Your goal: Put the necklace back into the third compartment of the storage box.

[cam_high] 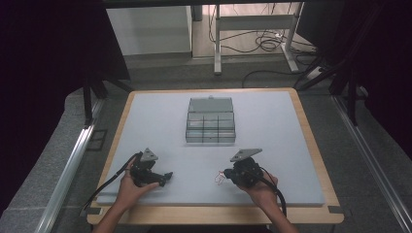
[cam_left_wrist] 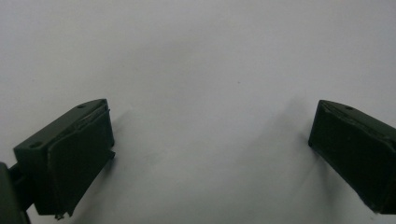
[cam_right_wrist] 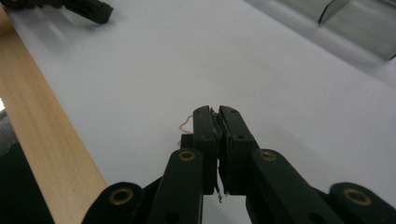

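No readable writing is showing anywhere. A clear box [cam_high: 210, 121] with compartments is sitting open at the middle of the white mat [cam_high: 272, 145], well apart from both grippers. The left gripper [cam_high: 165, 177] is resting near the mat's front edge, its jaws spread wide over bare mat. The right gripper [cam_right_wrist: 218, 122] is pinching its jaws together on a thin orange wire [cam_right_wrist: 185, 126], which is curling out beside them. Cables [cam_high: 262, 41] are lying on the floor beyond the table [cam_high: 313, 141].

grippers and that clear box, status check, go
Left gripper open over bare mat. Right gripper shut on a thin reddish thread. Clear compartment box open, mid-table. Nothing lies between box and grippers.
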Available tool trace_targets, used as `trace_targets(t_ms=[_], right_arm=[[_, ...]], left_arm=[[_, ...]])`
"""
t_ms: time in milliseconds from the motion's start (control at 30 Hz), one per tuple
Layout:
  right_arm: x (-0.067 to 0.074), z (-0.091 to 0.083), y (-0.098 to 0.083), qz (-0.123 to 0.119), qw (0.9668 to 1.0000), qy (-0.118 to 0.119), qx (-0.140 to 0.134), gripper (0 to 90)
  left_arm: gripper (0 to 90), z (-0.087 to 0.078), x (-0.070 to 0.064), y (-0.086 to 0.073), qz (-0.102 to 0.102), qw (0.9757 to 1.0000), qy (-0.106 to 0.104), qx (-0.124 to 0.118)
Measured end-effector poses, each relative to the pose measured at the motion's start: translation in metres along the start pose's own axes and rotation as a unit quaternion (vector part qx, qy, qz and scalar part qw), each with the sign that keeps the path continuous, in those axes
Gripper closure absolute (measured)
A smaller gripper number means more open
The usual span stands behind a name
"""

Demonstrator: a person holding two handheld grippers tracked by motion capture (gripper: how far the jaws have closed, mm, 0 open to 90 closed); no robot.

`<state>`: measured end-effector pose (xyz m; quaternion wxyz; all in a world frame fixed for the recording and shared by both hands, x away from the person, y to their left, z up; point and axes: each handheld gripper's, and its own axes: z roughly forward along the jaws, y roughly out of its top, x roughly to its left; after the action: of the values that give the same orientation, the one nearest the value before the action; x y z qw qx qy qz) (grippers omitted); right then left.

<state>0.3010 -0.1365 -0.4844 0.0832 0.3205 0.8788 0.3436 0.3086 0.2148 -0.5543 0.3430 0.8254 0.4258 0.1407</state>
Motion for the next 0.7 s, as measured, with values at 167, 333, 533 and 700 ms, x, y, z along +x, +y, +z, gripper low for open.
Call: trace_targets(t_ms=[167,333,533,700], right_arm=[[0.000,-0.008,0.003,-0.005,0.9999,-0.002,-0.011,84.9],[0.000,-0.014,0.007,-0.007,0.9997,-0.004,-0.022,84.9],[-0.001,-0.024,0.013,-0.011,0.9991,-0.007,-0.041,84.9],[-0.003,-0.030,0.017,-0.007,0.9987,-0.003,-0.050,84.9]], left_arm=[[0.0,0.000,0.000,0.000,0.000,1.0000,0.000,0.000],[0.0,0.000,0.000,0.000,0.000,1.0000,0.000,0.000],[0.0,0.000,0.000,0.000,-0.002,1.0000,0.000,-0.001],[0.0,0.000,0.000,0.000,-0.001,1.0000,0.000,-0.002]])
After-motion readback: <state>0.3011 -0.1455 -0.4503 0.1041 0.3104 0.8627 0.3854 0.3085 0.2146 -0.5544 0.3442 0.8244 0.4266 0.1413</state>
